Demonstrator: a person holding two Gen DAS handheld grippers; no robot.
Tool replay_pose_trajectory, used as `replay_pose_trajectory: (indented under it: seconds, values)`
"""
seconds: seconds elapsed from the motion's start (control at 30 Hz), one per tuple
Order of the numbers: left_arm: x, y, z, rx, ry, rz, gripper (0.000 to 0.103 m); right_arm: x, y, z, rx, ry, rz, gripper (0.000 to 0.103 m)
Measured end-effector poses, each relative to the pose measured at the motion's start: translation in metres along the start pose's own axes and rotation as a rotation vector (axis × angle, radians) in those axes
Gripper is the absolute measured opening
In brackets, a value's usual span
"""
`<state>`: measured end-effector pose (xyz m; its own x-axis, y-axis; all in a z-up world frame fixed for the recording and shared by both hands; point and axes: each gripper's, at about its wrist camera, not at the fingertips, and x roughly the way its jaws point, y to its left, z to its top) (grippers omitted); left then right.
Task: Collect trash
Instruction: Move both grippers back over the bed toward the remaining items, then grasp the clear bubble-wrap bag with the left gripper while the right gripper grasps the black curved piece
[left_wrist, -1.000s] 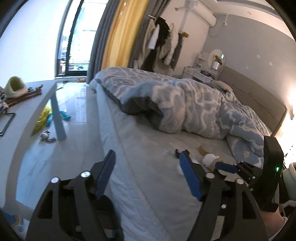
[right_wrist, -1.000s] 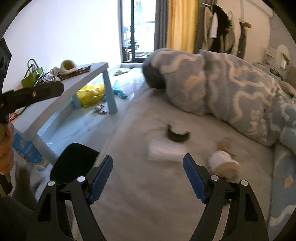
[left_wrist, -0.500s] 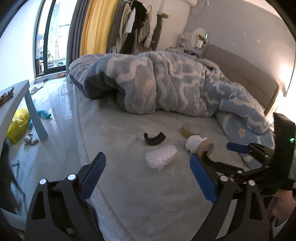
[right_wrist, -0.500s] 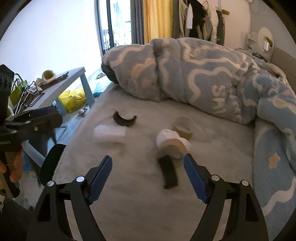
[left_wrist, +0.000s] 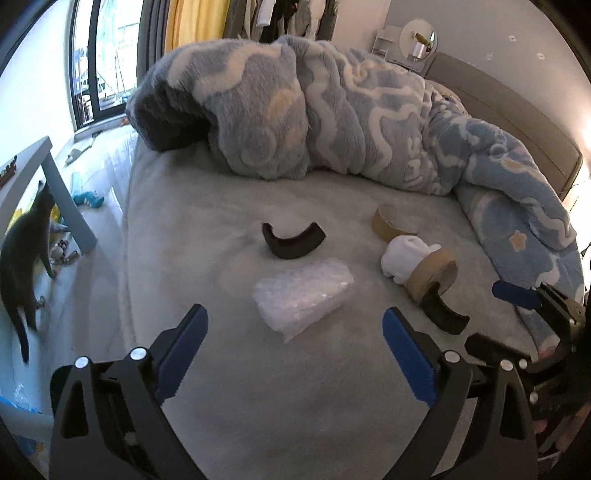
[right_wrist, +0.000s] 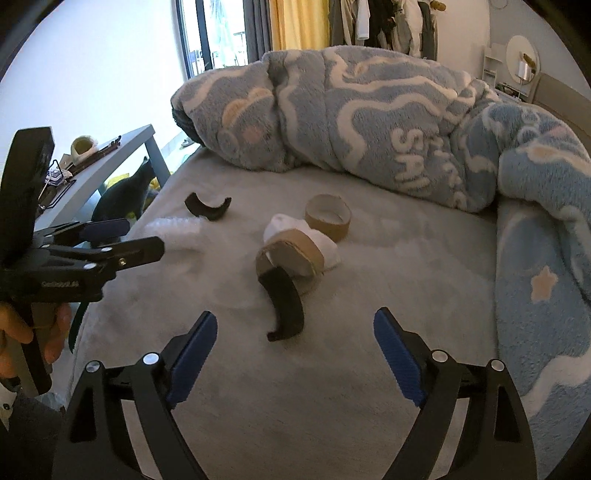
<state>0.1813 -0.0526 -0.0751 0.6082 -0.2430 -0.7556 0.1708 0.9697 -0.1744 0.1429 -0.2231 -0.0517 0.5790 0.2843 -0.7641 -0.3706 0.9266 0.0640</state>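
Note:
Trash lies on the grey bed sheet (left_wrist: 295, 398). A clear bubble-wrap wad (left_wrist: 303, 297) sits just ahead of my left gripper (left_wrist: 295, 338), whose jaws are opening with nothing between them. Beyond lie a curved black piece (left_wrist: 293, 243), a cardboard ring (left_wrist: 388, 221), a white crumpled wad (left_wrist: 404, 256) against a second cardboard ring (left_wrist: 434, 273), and another black curved piece (left_wrist: 443, 314). My right gripper (right_wrist: 295, 341) is opening, empty, just short of that black piece (right_wrist: 284, 302); the cardboard ring (right_wrist: 291, 254), white wad (right_wrist: 328, 251) and far ring (right_wrist: 328, 216) lie behind it.
A rumpled blue-and-white blanket (left_wrist: 332, 110) covers the far and right side of the bed. A dark cat (left_wrist: 22, 258) stands on the floor by a grey table (right_wrist: 110, 162) at the left. Toys and a yellow bag lie under the table.
Both grippers have swung from the bed's edge toward the trash and dipped closer to the sheet, and both have opened wider. A cat has come into view by the table.

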Motion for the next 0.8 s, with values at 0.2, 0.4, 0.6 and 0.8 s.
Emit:
replay_pose_trajectory:
  seconds: [0.2,0.4,0.6,0.8]
  values:
    - [0.017,-0.005,0.005,-0.055,0.023,0.06,0.098,0.004,-0.003,-0.004,-0.005,0.014,0.008,0.088]
    - [0.029,-0.009,0.012,-0.094,0.043,0.108,0.098,0.009,-0.009,-0.006,-0.004,0.027,0.011,0.088]
    - [0.039,-0.008,0.013,-0.134,0.059,0.14,0.097,0.015,-0.014,-0.009,0.002,0.039,0.018,0.088]
    - [0.042,-0.003,0.013,-0.179,0.059,0.152,0.08,0.022,-0.017,-0.01,0.037,0.049,0.052,0.076]
